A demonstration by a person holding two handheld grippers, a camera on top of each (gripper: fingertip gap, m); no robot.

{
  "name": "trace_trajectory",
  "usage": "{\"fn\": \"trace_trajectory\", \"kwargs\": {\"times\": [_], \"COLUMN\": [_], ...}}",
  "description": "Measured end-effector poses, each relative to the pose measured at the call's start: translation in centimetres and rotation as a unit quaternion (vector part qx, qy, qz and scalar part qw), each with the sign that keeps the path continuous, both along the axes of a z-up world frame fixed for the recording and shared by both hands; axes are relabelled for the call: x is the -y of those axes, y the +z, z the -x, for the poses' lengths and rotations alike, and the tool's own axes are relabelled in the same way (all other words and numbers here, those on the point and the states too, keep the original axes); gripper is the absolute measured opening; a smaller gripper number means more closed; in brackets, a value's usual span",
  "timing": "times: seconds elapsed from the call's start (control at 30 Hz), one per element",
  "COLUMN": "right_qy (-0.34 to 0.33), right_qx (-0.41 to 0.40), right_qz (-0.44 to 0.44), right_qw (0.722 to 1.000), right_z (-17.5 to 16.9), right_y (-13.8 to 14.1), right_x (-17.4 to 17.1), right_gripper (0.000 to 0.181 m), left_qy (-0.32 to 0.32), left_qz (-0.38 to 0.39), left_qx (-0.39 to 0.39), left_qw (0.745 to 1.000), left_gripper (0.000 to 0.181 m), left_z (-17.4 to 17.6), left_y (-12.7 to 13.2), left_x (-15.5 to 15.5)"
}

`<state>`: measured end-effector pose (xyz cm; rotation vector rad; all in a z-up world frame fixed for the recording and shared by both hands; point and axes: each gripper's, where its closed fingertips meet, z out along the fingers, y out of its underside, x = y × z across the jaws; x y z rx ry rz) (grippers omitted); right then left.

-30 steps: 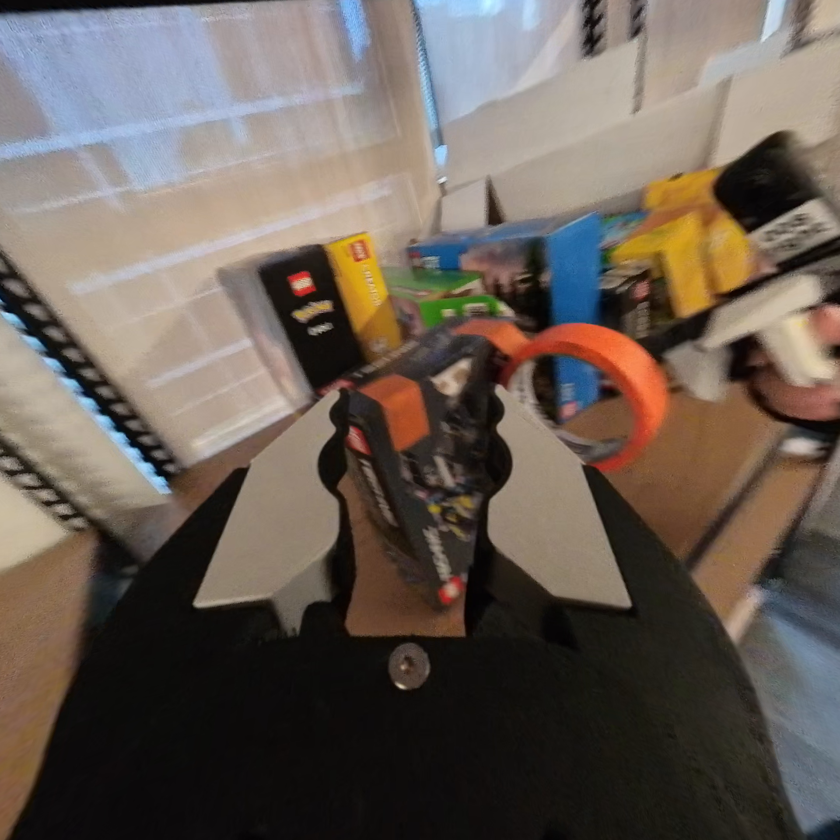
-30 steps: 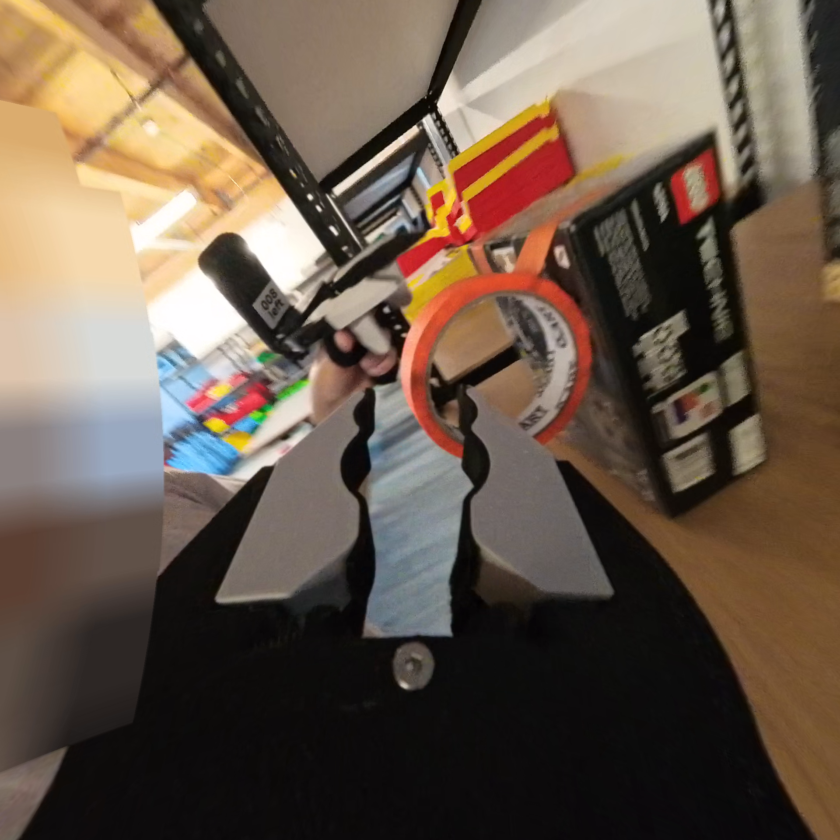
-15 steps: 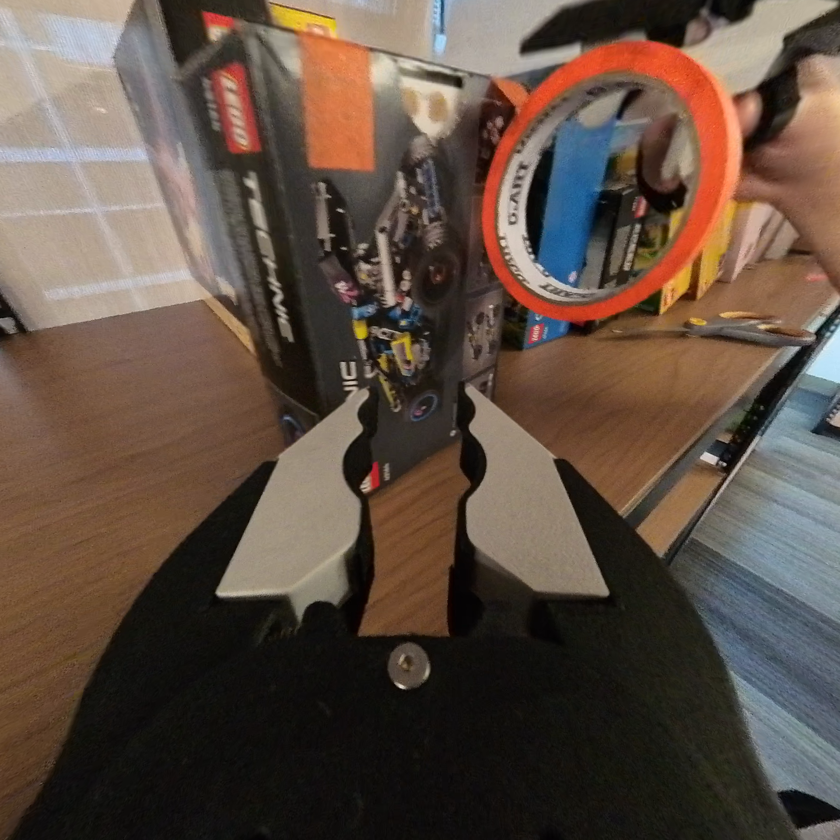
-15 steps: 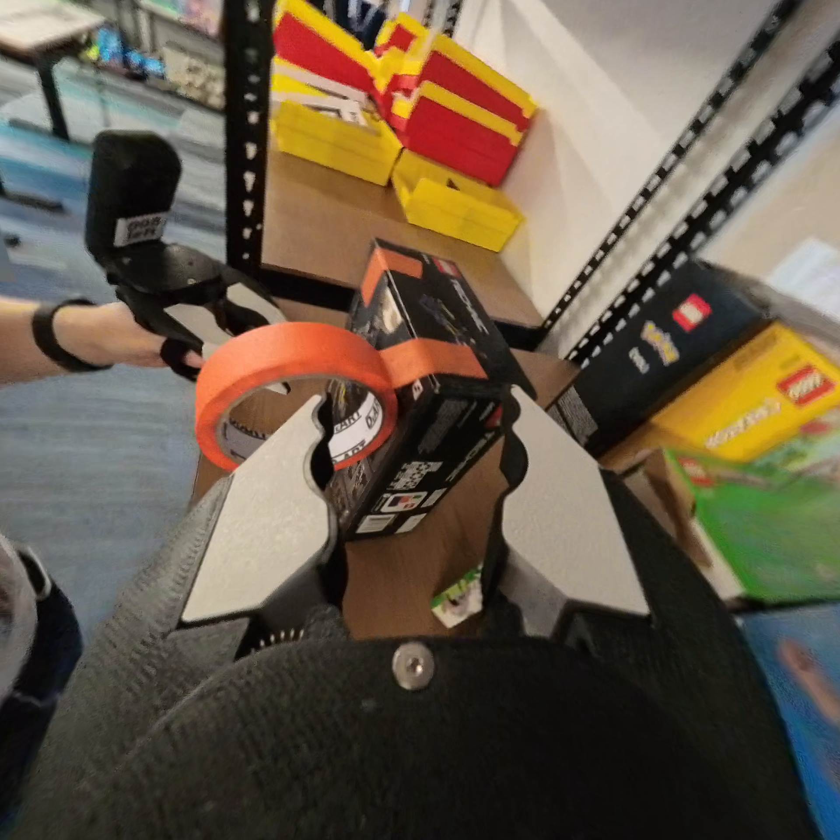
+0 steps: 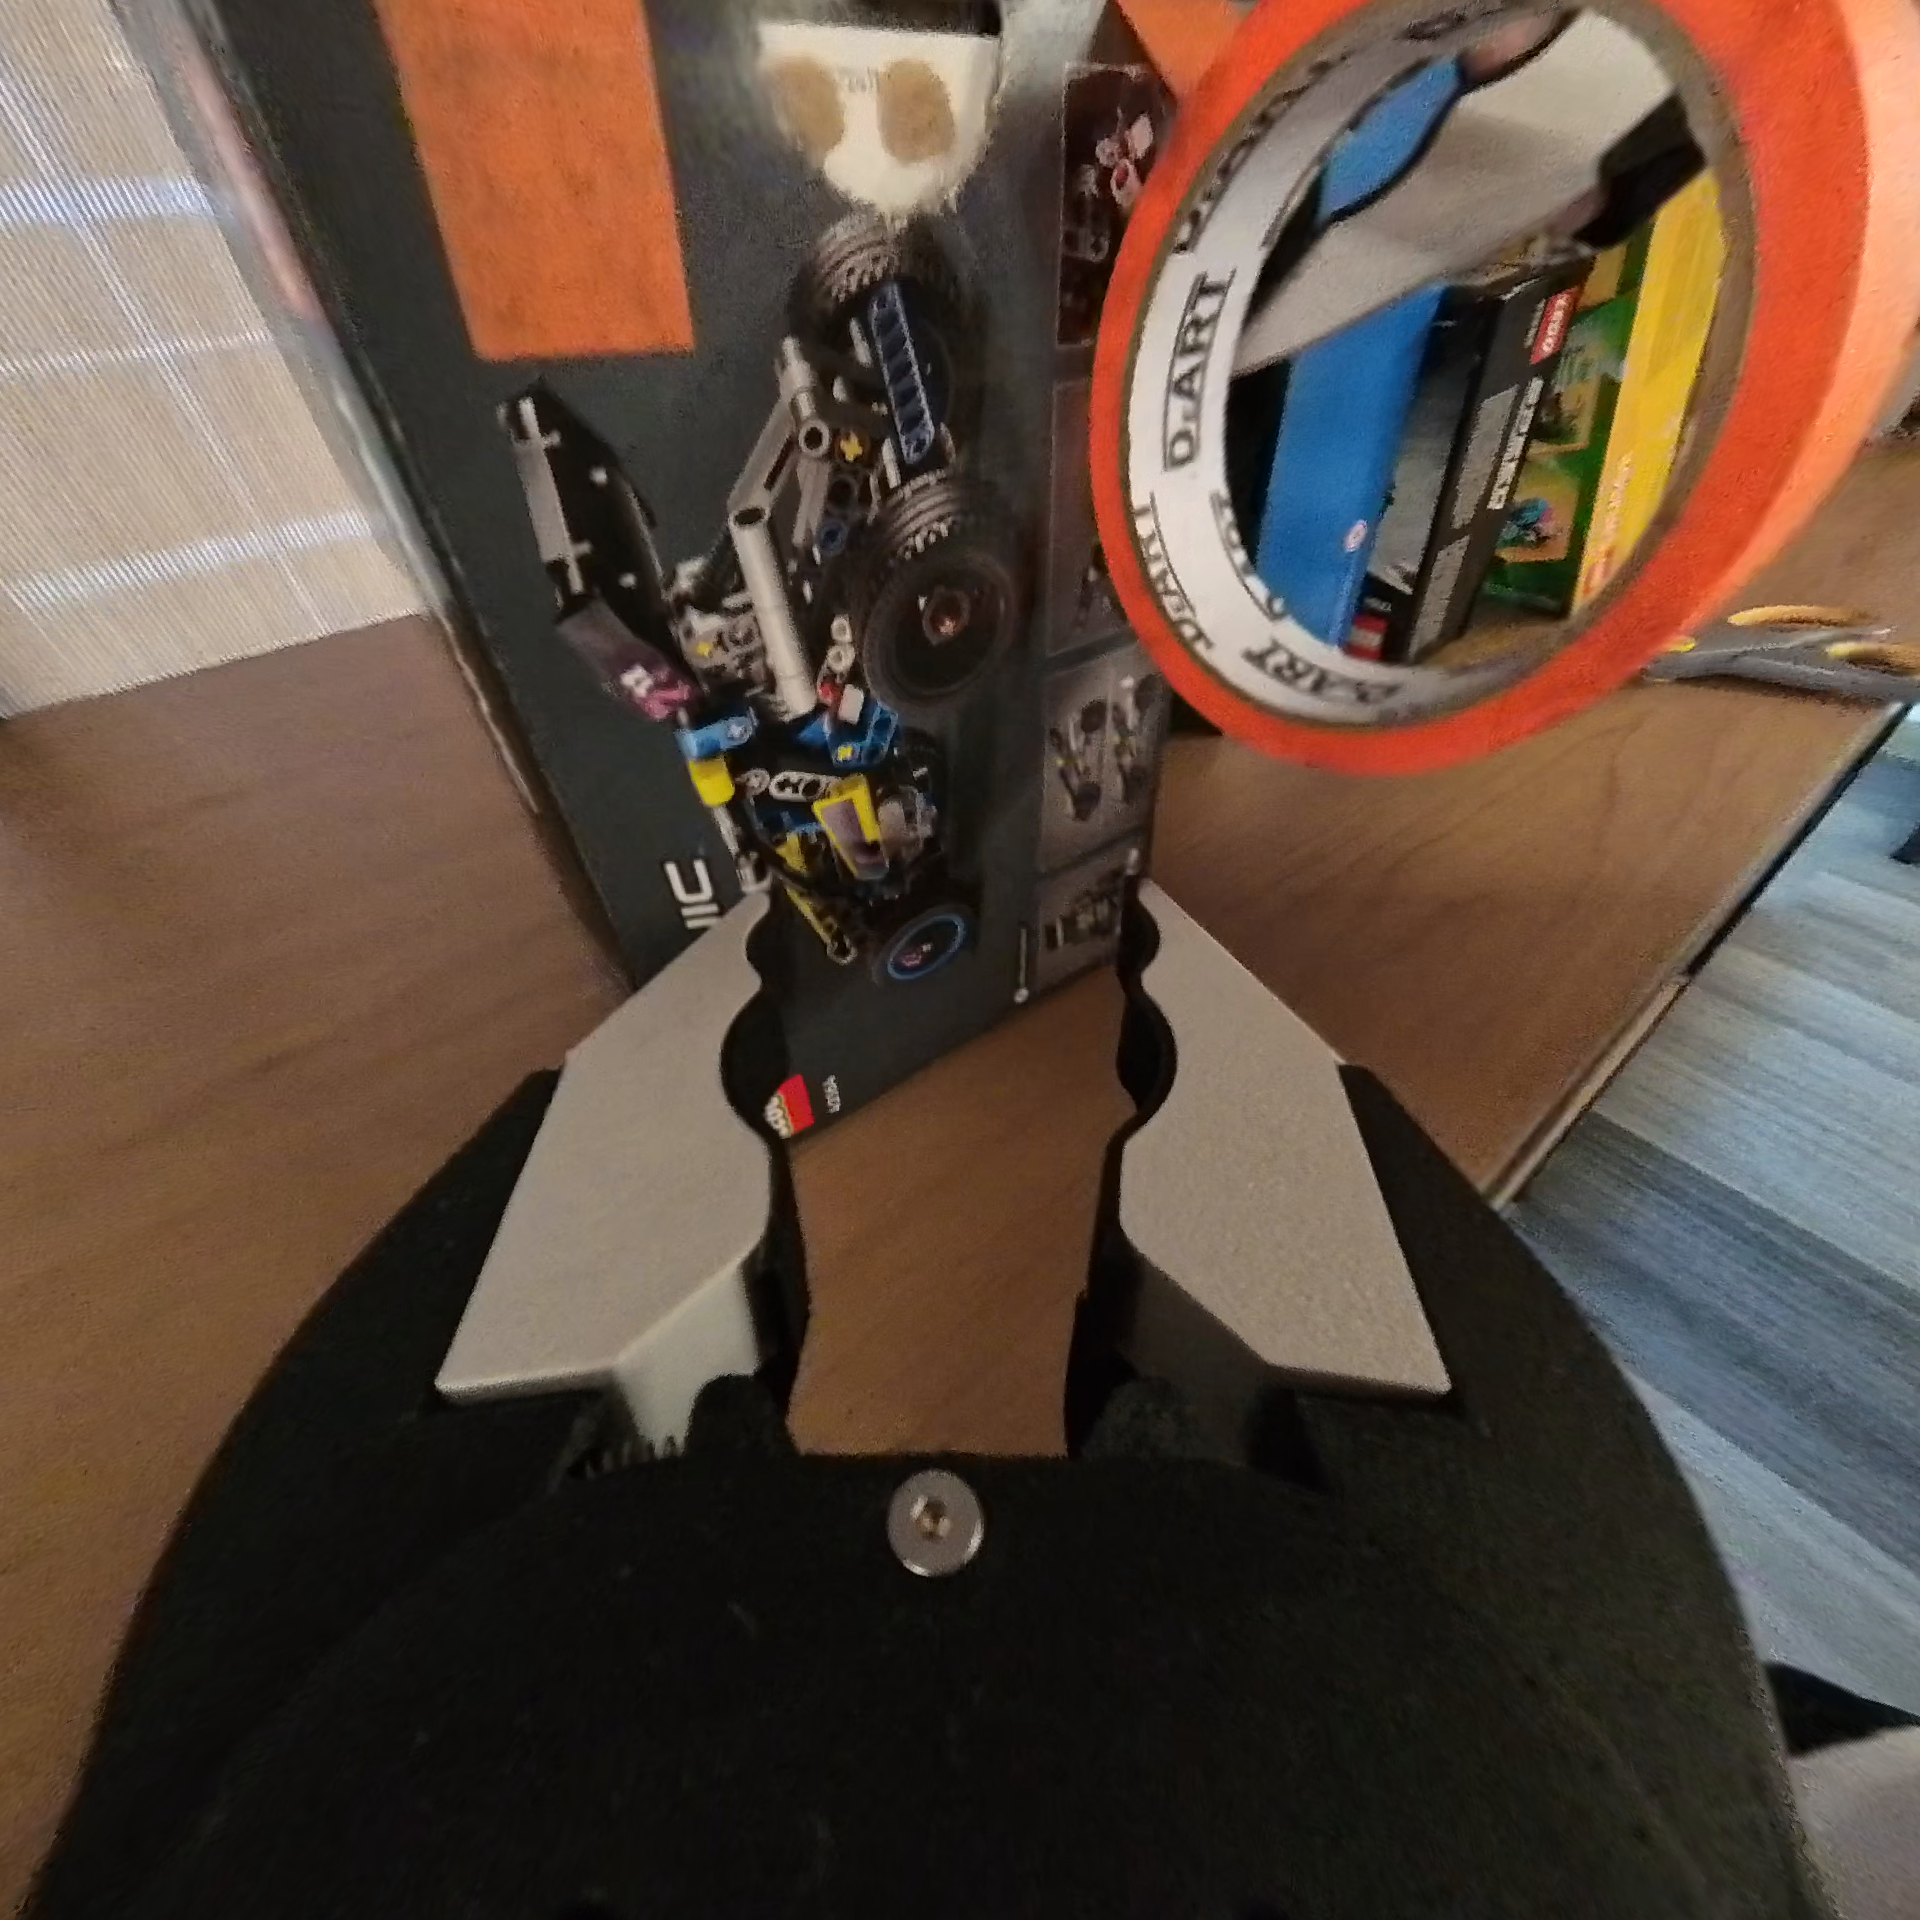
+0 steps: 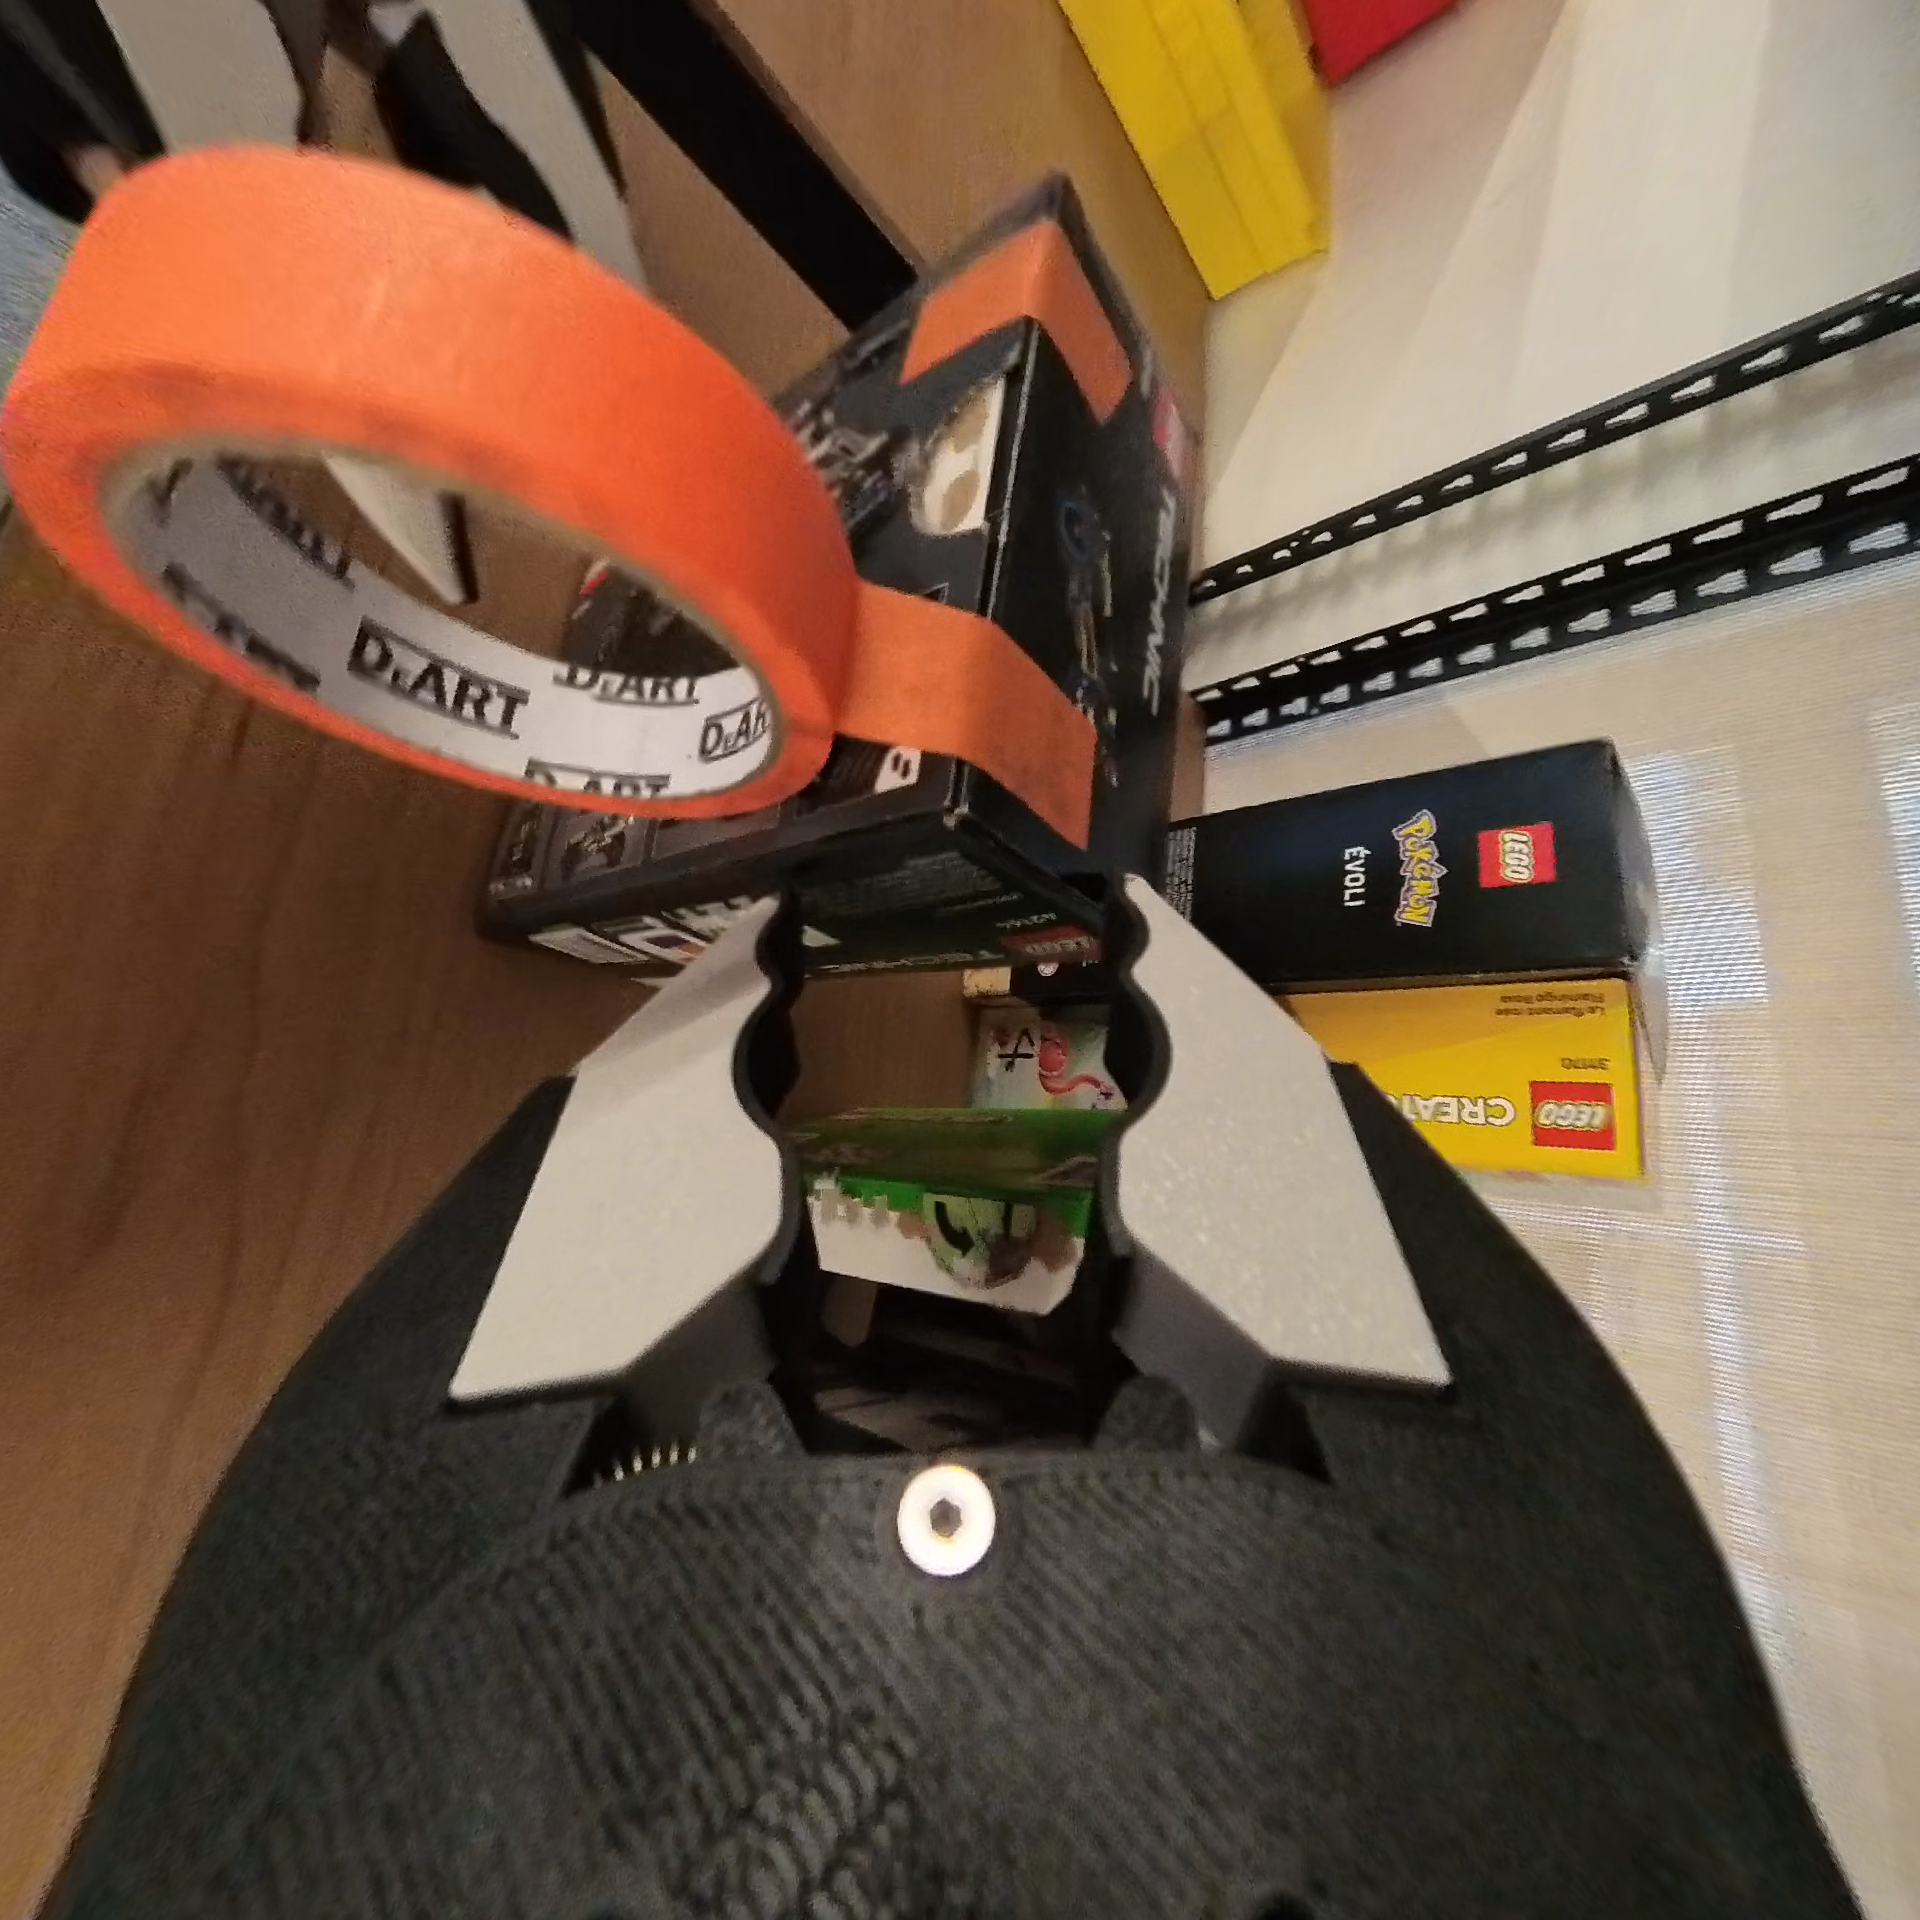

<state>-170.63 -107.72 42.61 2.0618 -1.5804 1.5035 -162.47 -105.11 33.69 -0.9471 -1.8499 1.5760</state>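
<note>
A black toy box (image 5: 831, 520) stands upright on the wooden shelf (image 5: 260, 935), with an orange tape strip (image 5: 540, 177) stuck over its top. An orange tape roll (image 5: 1787, 468) hangs in the air beside the box, joined to it by its strip (image 6: 966, 696). My left gripper (image 5: 945, 914) is open, low on the shelf, with the box's lower corner between its fingertips. My right gripper (image 6: 951, 904) is open and empty above the box (image 6: 1049, 582), with the roll (image 6: 416, 436) up to its left. Neither gripper grips the roll.
A black box (image 6: 1403, 862), a yellow box (image 6: 1475, 1081) and a green box (image 6: 935, 1164) lie by the back wall. Scissors (image 5: 1766, 649) lie near the shelf's front edge (image 5: 1662, 997). Yellow bins (image 6: 1195, 135) and black rack uprights (image 6: 1558, 499) are beyond.
My left gripper has come closer to the box and opened wider. My right gripper has swung round over the box, staying open. The roll still hangs by its strip.
</note>
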Motion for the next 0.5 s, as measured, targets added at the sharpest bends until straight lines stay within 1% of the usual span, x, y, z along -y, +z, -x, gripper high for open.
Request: {"fn": "trace_trajectory", "kwargs": {"times": [0.07,0.17,0.27,0.37,0.43,0.5], "right_qy": [-0.001,-0.006,-0.011,-0.022,-0.025,-0.026], "right_qx": [-0.005,0.000,-0.007,-0.003,0.013,0.040], "right_qz": [0.013,0.005,0.009,0.008,-0.007,-0.039], "right_qw": [1.000,1.000,1.000,1.000,1.000,0.998], "right_z": [-0.1,-0.3,-0.6,-0.6,-0.7,-1.0], "right_y": [0.1,0.3,0.3,0.3,0.2,0.2], "right_x": [-0.6,-1.6,-2.2,-2.2,-2.4,-2.8], "right_gripper": [0.055,0.050,0.051,0.053,0.055,0.062], "left_qy": [0.006,0.010,-0.011,-0.024,-0.035,-0.046], "left_qz": [0.019,0.039,0.022,-0.001,-0.019,-0.027], "left_qx": [0.008,0.023,0.015,-0.016,-0.033,-0.061], "left_qw": [1.000,0.999,1.000,1.000,0.999,0.997], "left_gripper": [0.065,0.067,0.067,0.066,0.061,0.060], "left_z": [-0.1,-0.2,0.0,-0.8,-1.8,-2.7], "left_y": [0.7,1.4,1.6,1.8,1.7,1.9], "left_x": [0.8,2.6,4.3,5.5,5.2,3.9]}}
